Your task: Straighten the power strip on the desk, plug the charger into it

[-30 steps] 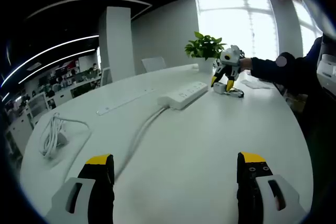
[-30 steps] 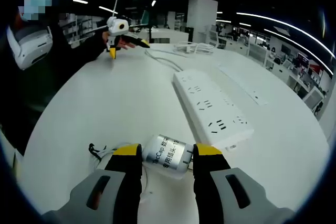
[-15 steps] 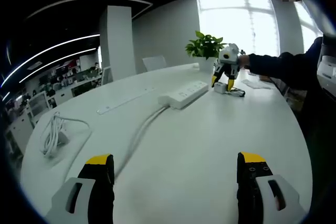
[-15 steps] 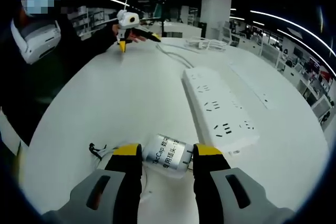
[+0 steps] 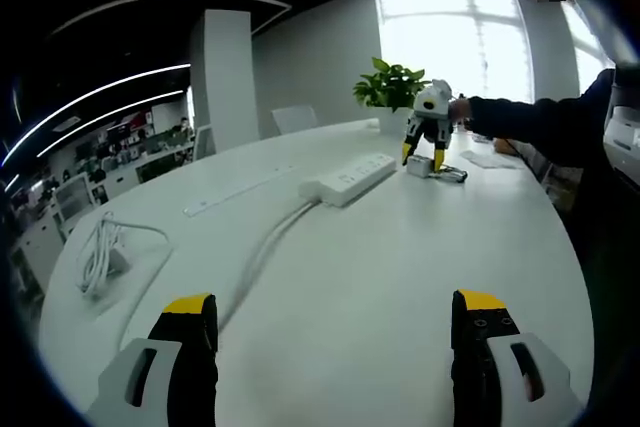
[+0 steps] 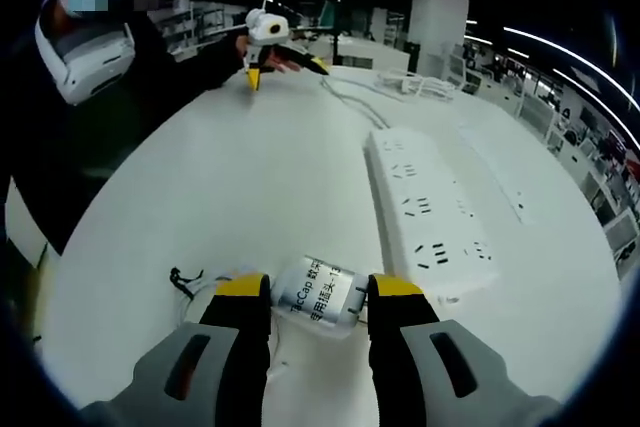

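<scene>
While the right gripper (image 6: 318, 292) sits low over the white desk (image 6: 230, 187), its two yellow-tipped jaws are closed in against a white charger (image 6: 322, 296) with a printed label, one jaw on each side of it. A thin dark cable end (image 6: 183, 278) lies on the desk just left of the charger. White power strip (image 6: 428, 212) lies flat just beyond and to the right of the charger, near but not touching, running away from the camera at a slight angle, sockets facing up. A second, thinner white strip (image 6: 508, 175) lies farther right. A coil of white cable (image 6: 412, 84) is at the far end of the desk.

In the left gripper view the left gripper (image 5: 335, 332) hovers over bare desk (image 5: 400, 247), jaws spread wide apart, nothing between them. Power strip (image 5: 349, 179) is well ahead, mid-desk, its white cord (image 5: 262, 256) trailing back toward the camera. The right gripper (image 5: 423, 153) shows far off beside the strip's far end, tips down at the charger (image 5: 424, 166); a dark sleeve (image 5: 530, 127) extends behind it. A potted plant (image 5: 392, 92) stands behind. White cable coil (image 5: 100, 258) sits at desk's left edge. The left gripper (image 6: 258, 69) also shows far off in the right gripper view, held by a hand; how far its jaws are parted there I cannot tell.
</scene>
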Motion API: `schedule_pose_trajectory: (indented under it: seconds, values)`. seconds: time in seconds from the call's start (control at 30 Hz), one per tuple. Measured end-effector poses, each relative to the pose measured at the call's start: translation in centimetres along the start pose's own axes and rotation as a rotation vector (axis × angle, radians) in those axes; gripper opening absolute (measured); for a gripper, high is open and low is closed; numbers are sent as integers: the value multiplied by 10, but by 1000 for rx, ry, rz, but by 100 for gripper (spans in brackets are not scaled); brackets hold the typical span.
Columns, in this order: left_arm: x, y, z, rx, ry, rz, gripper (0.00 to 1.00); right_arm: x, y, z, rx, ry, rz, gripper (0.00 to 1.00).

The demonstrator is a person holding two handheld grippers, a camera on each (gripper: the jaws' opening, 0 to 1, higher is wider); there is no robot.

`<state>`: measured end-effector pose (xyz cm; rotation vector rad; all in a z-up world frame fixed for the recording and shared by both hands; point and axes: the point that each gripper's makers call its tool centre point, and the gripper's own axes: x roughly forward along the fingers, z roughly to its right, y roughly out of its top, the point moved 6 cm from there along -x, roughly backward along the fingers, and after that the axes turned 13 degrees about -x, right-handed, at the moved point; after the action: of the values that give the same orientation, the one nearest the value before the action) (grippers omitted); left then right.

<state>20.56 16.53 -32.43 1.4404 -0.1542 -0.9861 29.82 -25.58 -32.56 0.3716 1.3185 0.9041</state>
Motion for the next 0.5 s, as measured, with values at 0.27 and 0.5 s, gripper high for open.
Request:
schedule_pose_trajectory:
  seconds: [0.27, 0.5]
  values:
    - [0, -2, 0, -10, 5, 1, 99, 2, 2, 5, -30, 72, -35, 37]
    - [0, -4, -1, -17, 8, 1, 99, 5, 4, 4, -40, 100, -25, 37]
